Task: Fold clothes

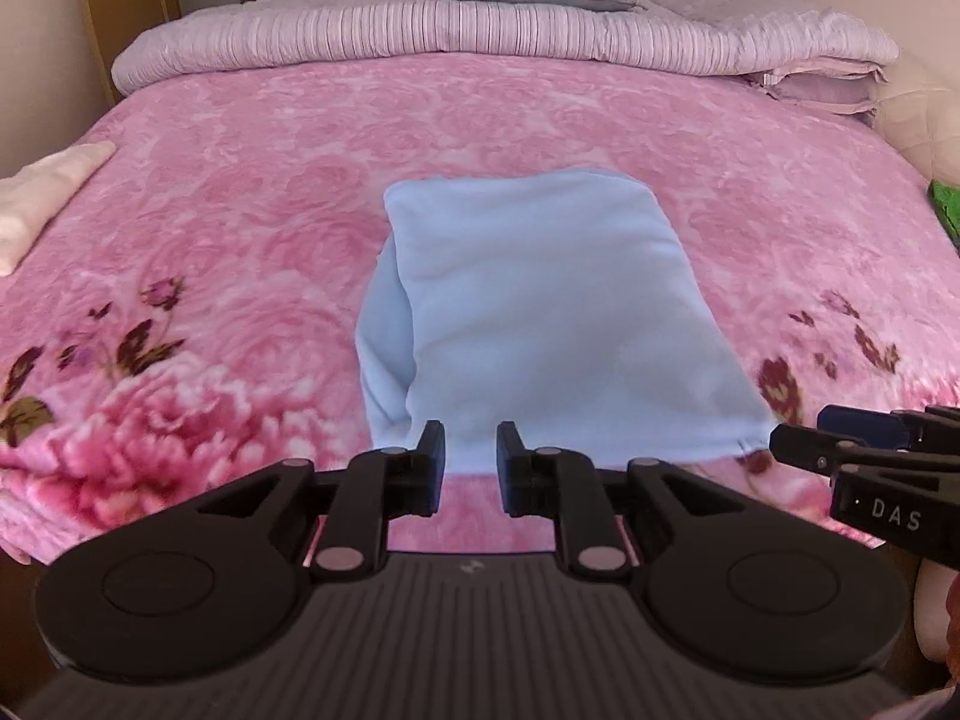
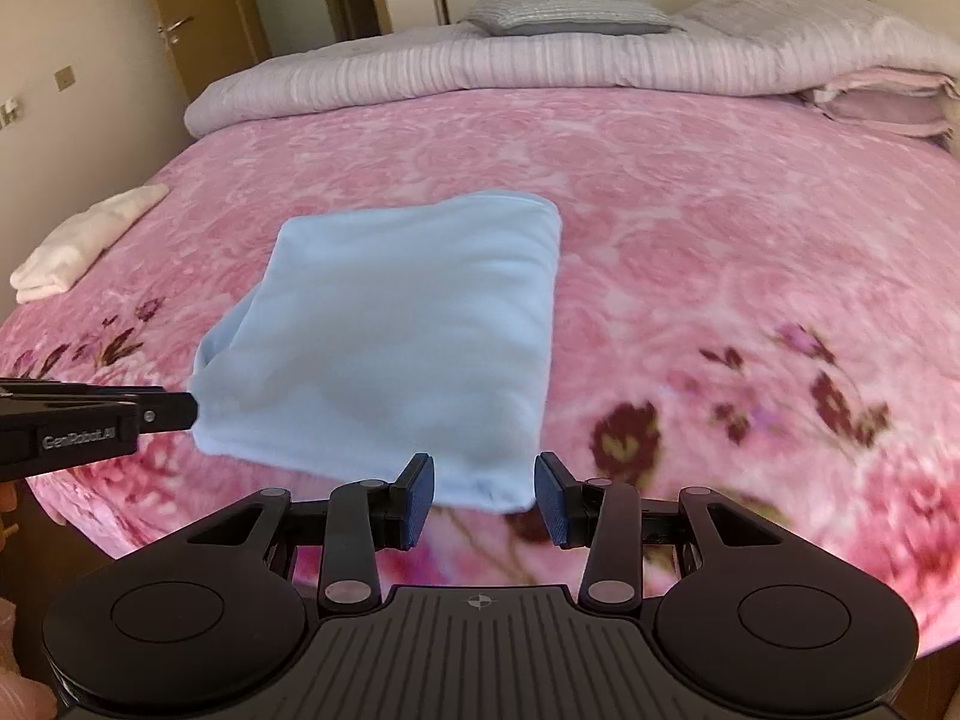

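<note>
Pink floral bed [image 1: 252, 192] bears a folded blue cloth [image 1: 540, 300]; both grippers gape empty.

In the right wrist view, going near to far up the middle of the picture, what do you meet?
Right gripper, jaws open → folded light blue garment → pink floral blanket → striped lilac quilt → grey pillow.

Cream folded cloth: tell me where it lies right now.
The cream folded cloth lies at the left edge of the pink floral blanket, left of the light blue garment.
</note>
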Available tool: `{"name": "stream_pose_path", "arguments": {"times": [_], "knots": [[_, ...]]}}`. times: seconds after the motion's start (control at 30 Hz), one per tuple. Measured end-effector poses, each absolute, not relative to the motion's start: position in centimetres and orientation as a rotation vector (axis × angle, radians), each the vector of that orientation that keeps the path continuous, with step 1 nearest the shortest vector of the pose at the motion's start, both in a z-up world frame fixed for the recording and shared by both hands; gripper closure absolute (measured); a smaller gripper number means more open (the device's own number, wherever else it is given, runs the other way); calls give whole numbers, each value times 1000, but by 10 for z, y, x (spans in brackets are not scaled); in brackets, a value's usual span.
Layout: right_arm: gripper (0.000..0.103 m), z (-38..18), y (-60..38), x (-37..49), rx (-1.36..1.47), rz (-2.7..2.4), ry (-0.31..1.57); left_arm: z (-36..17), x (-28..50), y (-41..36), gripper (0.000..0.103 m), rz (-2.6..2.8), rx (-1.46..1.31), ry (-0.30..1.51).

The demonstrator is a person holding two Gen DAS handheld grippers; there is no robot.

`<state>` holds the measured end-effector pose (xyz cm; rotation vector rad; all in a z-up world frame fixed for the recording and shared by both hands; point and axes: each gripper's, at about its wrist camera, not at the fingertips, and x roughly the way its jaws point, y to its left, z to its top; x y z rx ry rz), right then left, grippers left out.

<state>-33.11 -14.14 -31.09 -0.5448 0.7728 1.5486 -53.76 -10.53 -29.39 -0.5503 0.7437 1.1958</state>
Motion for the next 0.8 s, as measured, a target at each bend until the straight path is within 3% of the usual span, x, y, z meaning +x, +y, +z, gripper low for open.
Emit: {"name": "stream_pose_path", "arguments": {"times": [0.4,0.8], "knots": [[62,-280,-181,-332,-545,1467,733,-262,-530,-158,75,1251,-459,722],[62,-278,-186,-337,-553,1524,741,-258,-524,-180,75,1293,-472,729]]}}
